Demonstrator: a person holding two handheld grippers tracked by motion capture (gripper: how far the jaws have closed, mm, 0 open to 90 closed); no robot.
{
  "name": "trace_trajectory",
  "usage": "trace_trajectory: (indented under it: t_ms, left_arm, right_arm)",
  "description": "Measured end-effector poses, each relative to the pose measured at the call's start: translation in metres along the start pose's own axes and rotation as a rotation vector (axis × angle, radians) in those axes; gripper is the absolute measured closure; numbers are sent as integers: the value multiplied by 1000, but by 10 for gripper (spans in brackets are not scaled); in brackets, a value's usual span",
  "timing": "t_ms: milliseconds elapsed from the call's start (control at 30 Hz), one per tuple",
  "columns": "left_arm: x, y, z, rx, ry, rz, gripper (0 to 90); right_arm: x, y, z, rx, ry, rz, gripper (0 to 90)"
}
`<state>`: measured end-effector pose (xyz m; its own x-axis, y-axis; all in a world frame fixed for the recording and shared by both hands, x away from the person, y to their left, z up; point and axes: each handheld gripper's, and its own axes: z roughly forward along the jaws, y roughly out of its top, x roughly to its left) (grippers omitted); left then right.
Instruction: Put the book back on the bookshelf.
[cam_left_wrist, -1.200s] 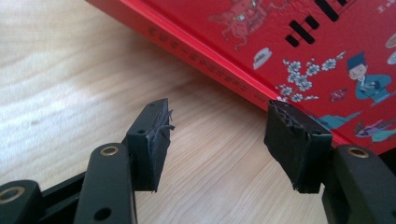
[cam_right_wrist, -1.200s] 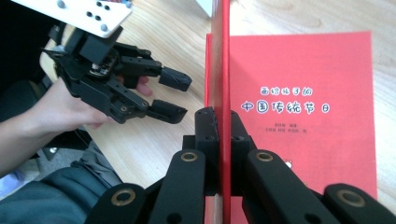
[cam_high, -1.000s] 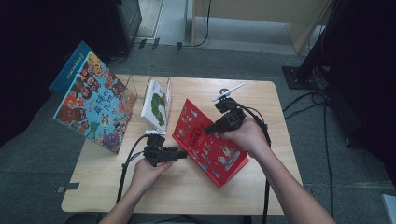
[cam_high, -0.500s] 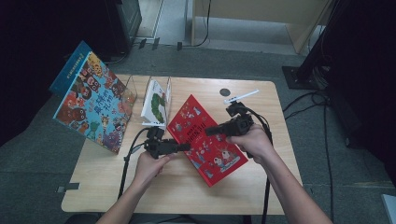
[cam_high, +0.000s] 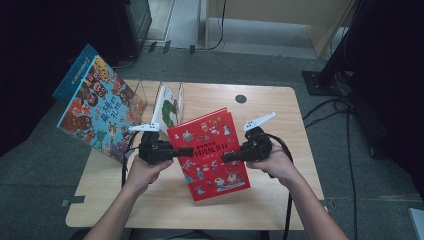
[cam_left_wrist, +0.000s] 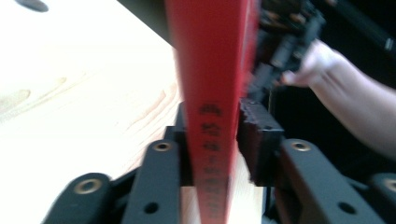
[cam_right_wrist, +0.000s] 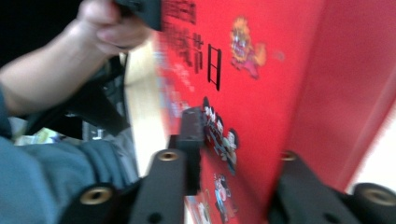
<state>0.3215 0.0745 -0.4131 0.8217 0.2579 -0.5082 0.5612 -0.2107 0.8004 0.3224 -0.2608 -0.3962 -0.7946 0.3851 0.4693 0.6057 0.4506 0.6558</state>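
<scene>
1. The red book (cam_high: 210, 150), flat on the table (cam_high: 280, 107) a second ago, now stands tilted up at centre frame.
2. The left hand-held gripper (cam_high: 186, 151) has just closed on its spine edge; handover looks underway.
3. The right hand-held gripper (cam_high: 227, 158) has just been opening, its jaws loose around the cover.
4. The cover's black characters are too blurred to read.

I see a blue picture book (cam_high: 97, 110) leaning off the tabletop's (cam_high: 280, 107) left edge, a clear stand (cam_high: 170, 102) just beside it.
</scene>
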Motion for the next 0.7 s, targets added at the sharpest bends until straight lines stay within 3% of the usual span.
trace_trajectory:
  t_ms: [67,133,300,467,533,600,700]
  left_arm:
    - [-8,3,-1,45,41,68,758]
    - [-13,5,-1,96,84,111,758]
    - [-21,8,-3,138,147,155,755]
    - [-30,13,-6,191,204,190,783]
    - [-33,16,-6,211,226,192,792]
    - [-36,18,-6,231,225,205,799]
    - [-40,21,-4,266,247,203,794]
  right_arm:
    - [-2,1,2,-3,-14,-36,671]
    - [-2,1,4,-14,-50,-59,640]
    - [-3,4,5,-37,-87,-69,582]
    - [-7,4,-4,-86,-179,-42,632]
    - [-9,2,-8,-131,-216,-35,595]
    - [-13,0,-8,-174,-212,-15,590]
    - [-16,-3,0,-171,-199,-26,569]
